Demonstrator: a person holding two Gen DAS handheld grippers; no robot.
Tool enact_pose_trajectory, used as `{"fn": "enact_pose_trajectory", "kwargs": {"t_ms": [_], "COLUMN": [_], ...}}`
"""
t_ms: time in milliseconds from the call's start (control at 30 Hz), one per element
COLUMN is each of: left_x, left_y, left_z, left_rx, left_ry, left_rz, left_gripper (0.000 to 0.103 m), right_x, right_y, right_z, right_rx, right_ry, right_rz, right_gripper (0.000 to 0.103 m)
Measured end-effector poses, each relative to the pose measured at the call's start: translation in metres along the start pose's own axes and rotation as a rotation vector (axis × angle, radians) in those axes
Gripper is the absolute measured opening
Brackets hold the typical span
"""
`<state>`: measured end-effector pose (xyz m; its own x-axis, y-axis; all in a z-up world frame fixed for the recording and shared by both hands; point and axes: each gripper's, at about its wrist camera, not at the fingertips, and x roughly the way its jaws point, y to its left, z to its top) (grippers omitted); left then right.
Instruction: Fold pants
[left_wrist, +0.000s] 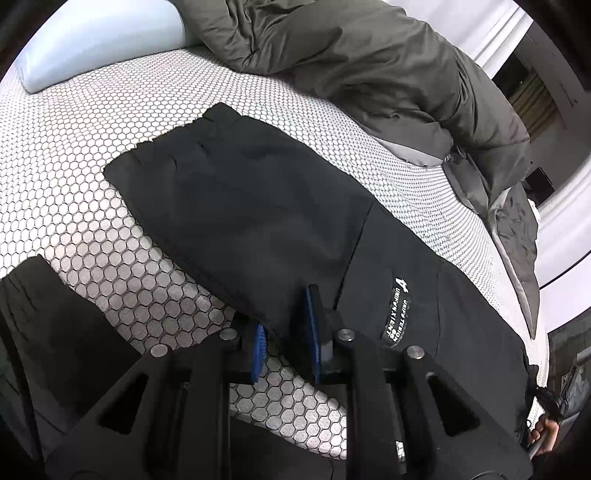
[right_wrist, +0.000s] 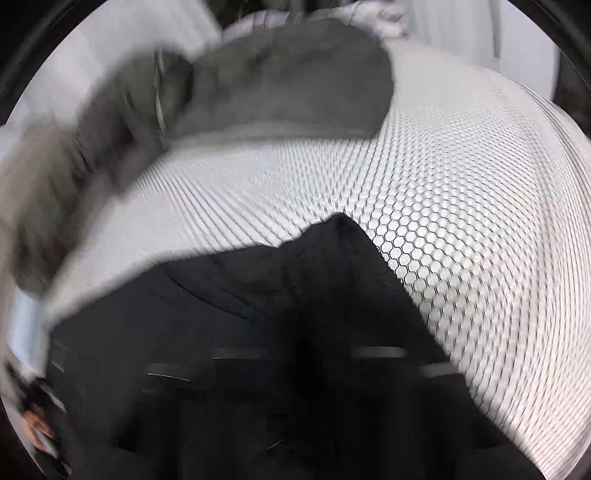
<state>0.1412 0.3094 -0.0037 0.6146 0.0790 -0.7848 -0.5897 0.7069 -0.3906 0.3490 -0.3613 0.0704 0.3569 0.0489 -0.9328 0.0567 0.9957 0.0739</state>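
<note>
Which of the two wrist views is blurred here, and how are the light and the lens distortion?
Left wrist view: sharp, the label on the black pants readable, even soft light, no glare, the honeycomb sheet bulging from the fisheye. Right wrist view: heavy motion blur smears the grey duvet and the right gripper; only part of the sheet stays crisp.

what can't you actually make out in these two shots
- Right gripper: right wrist view, motion blur melts its fingers into the black pants; no grip can be seen.
- Left gripper: left wrist view, blue pads flank a pants edge; contact unclear.
- Label: white lettering too small and warped to read.
- Grey duvet: smeared by blur.
- Second dark cloth: cut off at the left edge.
</note>
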Motion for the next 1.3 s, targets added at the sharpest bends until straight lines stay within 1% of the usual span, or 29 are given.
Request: {"fn": "enact_pose_trajectory", "kwargs": {"t_ms": [33,67,100,133,200,267,300,333,367,400,433,467,500,533,600,700,733,767,833,900,933,967,1000,1067,1100,1167,1267,1300], "left_x": [0.0,0.001,0.003,0.006,0.011,0.007,0.0,-0.009,-0.018,-0.033,-0.047,-0.065,-0.085,-0.1,-0.13,-0.164,-0.174,-0.18,-0.192,-0.197,-0.197,-0.196,-0.195,-0.189,-0.187,-0.182,-0.168,-0.161], "left_y": [0.001,0.001,0.001,0.0,-0.003,-0.007,-0.008,-0.009,-0.009,-0.008,-0.005,-0.002,0.002,0.007,0.019,0.046,0.057,0.066,0.093,0.114,0.122,0.13,0.137,0.146,0.149,0.151,0.146,0.143], "left_z": [0.0,0.001,0.002,0.003,0.004,0.004,0.004,0.004,0.003,0.001,-0.002,-0.007,-0.014,-0.02,-0.036,-0.062,-0.07,-0.075,-0.089,-0.1,-0.104,-0.108,-0.112,-0.116,-0.118,-0.122,-0.121,-0.118], "left_rx": [0.006,0.013,0.008,-0.001,0.005,0.027,0.038,0.049,0.058,0.065,0.069,0.077,0.085,0.095,0.121,0.111,0.09,0.063,-0.034,-0.093,-0.113,-0.13,-0.147,-0.167,-0.176,-0.169,-0.149,-0.146], "left_ry": [-0.006,-0.014,-0.017,-0.007,0.007,0.006,0.007,0.0,-0.005,-0.022,-0.046,-0.072,-0.12,-0.149,-0.175,-0.178,-0.184,-0.188,-0.183,-0.169,-0.161,-0.152,-0.14,-0.102,-0.093,-0.068,-0.057,-0.051], "left_rz": [0.009,0.024,0.027,0.022,0.029,0.035,0.019,-0.006,-0.018,-0.038,-0.052,-0.046,-0.047,-0.051,-0.082,-0.104,-0.119,-0.128,-0.163,-0.174,-0.172,-0.174,-0.181,-0.187,-0.193,-0.2,-0.176,-0.154], "left_gripper": [0.014,0.014,0.014,0.014,0.014,0.014,0.014,0.018,0.023,0.039,0.065,0.078,0.092,0.096,0.101,0.101,0.101,0.101,0.101,0.101,0.097,0.093,0.087,0.082,0.077,0.075,0.067,0.055], "right_x": [-0.002,-0.01,-0.018,-0.02,-0.016,-0.018,-0.025,-0.041,-0.06,-0.078,-0.101,-0.124,-0.139,-0.154,-0.175,-0.189,-0.188,-0.189,-0.185,-0.177,-0.176,-0.171,-0.168,-0.163,-0.16,-0.157,-0.16,-0.16], "right_y": [0.001,-0.001,-0.009,-0.019,-0.029,-0.031,-0.031,-0.031,-0.029,-0.027,-0.027,-0.028,-0.028,-0.029,-0.034,-0.042,-0.042,-0.043,-0.043,-0.042,-0.04,-0.041,-0.044,-0.047,-0.047,-0.046,-0.047,-0.047], "right_z": [0.007,0.015,0.026,0.033,0.043,0.044,0.043,0.034,0.023,0.009,-0.011,-0.035,-0.056,-0.079,-0.118,-0.18,-0.196,-0.213,-0.241,-0.266,-0.278,-0.287,-0.292,-0.302,-0.304,-0.306,-0.31,-0.31], "right_rx": [-0.025,-0.026,0.008,0.062,0.105,0.098,0.094,0.08,0.064,0.049,0.031,0.009,-0.005,-0.011,0.002,0.035,0.038,0.042,0.051,0.077,0.087,0.105,0.117,0.142,0.152,0.156,0.154,0.157], "right_ry": [-0.033,-0.101,-0.163,-0.191,-0.193,-0.177,-0.186,-0.216,-0.258,-0.294,-0.339,-0.379,-0.398,-0.416,-0.437,-0.439,-0.43,-0.422,-0.412,-0.395,-0.389,-0.378,-0.372,-0.359,-0.352,-0.349,-0.361,-0.364], "right_rz": [-0.026,-0.059,-0.083,-0.101,-0.148,-0.134,-0.13,-0.132,-0.119,-0.094,-0.053,-0.021,-0.006,0.008,0.033,0.067,0.091,0.107,0.116,0.141,0.146,0.153,0.157,0.171,0.172,0.164,0.163,0.165], "right_gripper": [0.004,0.004,0.004,0.004,0.005,0.011,0.02,0.038,0.049,0.068,0.08,0.083,0.086,0.089,0.091,0.092,0.092,0.092,0.092,0.092,0.092,0.092,0.092,0.092,0.092,0.092,0.092,0.092]}}
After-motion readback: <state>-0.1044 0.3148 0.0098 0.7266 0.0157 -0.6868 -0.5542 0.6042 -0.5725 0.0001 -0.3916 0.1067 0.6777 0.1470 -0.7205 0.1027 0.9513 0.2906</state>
